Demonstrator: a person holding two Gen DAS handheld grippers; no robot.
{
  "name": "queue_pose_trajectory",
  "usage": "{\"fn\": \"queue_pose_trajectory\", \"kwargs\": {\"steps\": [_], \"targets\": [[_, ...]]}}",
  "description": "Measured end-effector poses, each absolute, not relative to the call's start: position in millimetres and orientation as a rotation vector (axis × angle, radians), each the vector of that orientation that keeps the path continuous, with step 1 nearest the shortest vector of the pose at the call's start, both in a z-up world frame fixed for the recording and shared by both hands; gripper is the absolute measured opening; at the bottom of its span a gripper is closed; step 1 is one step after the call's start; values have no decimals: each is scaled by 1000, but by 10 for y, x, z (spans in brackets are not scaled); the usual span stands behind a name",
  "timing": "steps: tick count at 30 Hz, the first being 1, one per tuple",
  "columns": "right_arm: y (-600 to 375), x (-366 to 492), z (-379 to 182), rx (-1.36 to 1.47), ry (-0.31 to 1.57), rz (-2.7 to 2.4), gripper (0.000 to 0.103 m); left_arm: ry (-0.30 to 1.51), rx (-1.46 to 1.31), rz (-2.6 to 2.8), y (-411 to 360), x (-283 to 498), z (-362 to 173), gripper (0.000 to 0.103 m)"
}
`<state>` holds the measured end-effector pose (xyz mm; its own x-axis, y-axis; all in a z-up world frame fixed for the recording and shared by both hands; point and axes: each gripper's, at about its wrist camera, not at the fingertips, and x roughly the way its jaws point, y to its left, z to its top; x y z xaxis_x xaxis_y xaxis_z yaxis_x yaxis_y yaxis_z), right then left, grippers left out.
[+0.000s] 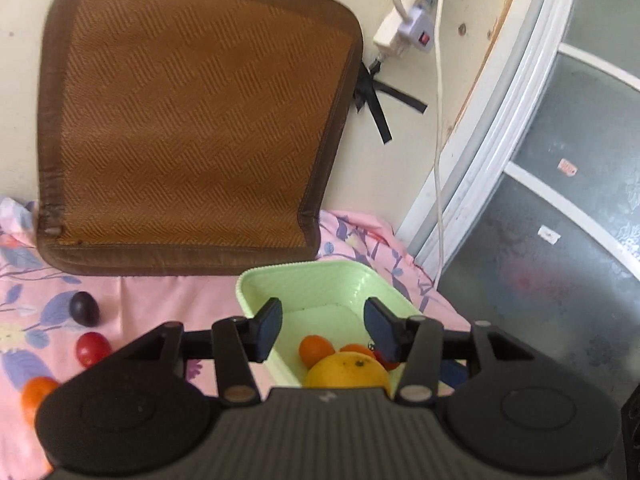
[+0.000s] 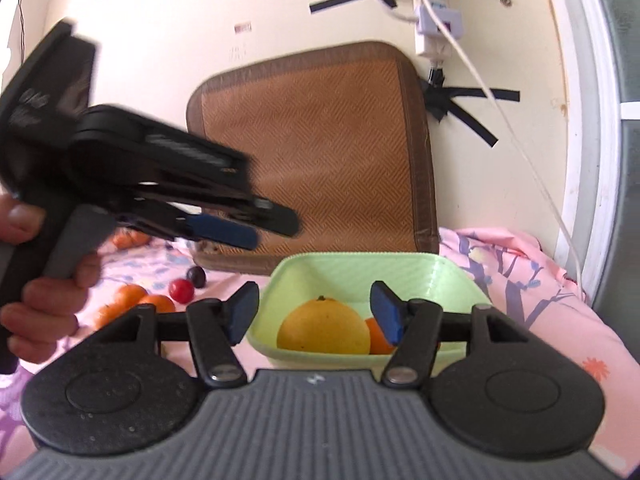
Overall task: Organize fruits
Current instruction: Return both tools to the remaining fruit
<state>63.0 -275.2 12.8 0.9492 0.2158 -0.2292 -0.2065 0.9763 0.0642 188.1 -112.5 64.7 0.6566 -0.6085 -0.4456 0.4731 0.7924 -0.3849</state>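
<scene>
A light green tray (image 1: 320,280) (image 2: 360,268) sits on the pink flowered cloth. It holds a big yellow-orange citrus (image 1: 347,370) (image 2: 324,326) and small tangerines (image 1: 315,349) (image 2: 376,336). My left gripper (image 1: 323,326) is open and empty above the tray; it also shows blurred in the right wrist view (image 2: 256,228). My right gripper (image 2: 316,312) is open and empty just before the tray. Left of the tray lie a dark plum (image 1: 84,308) (image 2: 197,276), a red cherry tomato (image 1: 93,349) (image 2: 181,290) and tangerines (image 1: 36,396) (image 2: 130,298).
A brown woven mat (image 1: 192,128) (image 2: 320,152) leans on the wall behind the tray. A power strip with cords (image 1: 408,28) (image 2: 434,20) hangs on the wall. A window frame (image 1: 500,152) stands at the right. Another tangerine (image 2: 128,238) lies farther back left.
</scene>
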Motion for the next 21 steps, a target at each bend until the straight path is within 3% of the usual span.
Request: {"fn": "queue_pose_trajectory", "kwargs": {"steps": [4, 11, 21], "targets": [[-2755, 301, 92, 127, 240, 220, 63, 545, -241, -506, -574, 1360, 633, 46], [-2509, 85, -92, 214, 359, 233, 62, 594, -160, -329, 18, 588, 169, 47], [-2316, 165, -154, 169, 436, 219, 60, 600, -208, -352, 190, 446, -119, 47]]}}
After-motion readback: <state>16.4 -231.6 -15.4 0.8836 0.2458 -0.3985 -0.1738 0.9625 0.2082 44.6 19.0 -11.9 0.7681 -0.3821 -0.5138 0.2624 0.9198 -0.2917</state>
